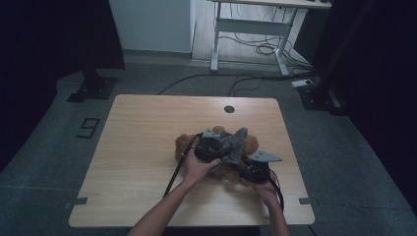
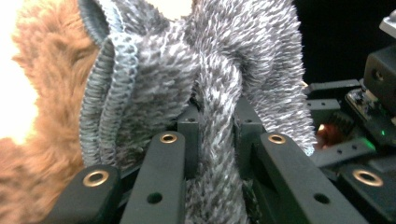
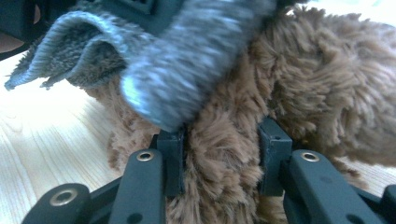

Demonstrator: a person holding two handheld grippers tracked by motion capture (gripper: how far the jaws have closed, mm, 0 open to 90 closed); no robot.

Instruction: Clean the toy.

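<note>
A brown plush toy (image 1: 188, 144) lies near the middle of the wooden table (image 1: 142, 147). A grey fuzzy cloth (image 1: 237, 141) is draped over it. My left gripper (image 1: 210, 148) sits on the toy's left side. In the left gripper view its jaws (image 2: 217, 133) are shut on a fold of the grey cloth (image 2: 205, 70), with brown fur (image 2: 46, 98) behind. My right gripper (image 1: 255, 170) is at the toy's near right. In the right gripper view it (image 3: 222, 147) is shut on a tuft of the brown plush (image 3: 327, 70), under the grey cloth (image 3: 187, 65).
A round cable hole (image 1: 229, 109) sits near the table's far edge. Beyond the table stands a white desk frame (image 1: 251, 27) with cables (image 1: 260, 49) on the floor. Dark stand bases (image 1: 92, 89) flank the table. Bare wood lies to the toy's left.
</note>
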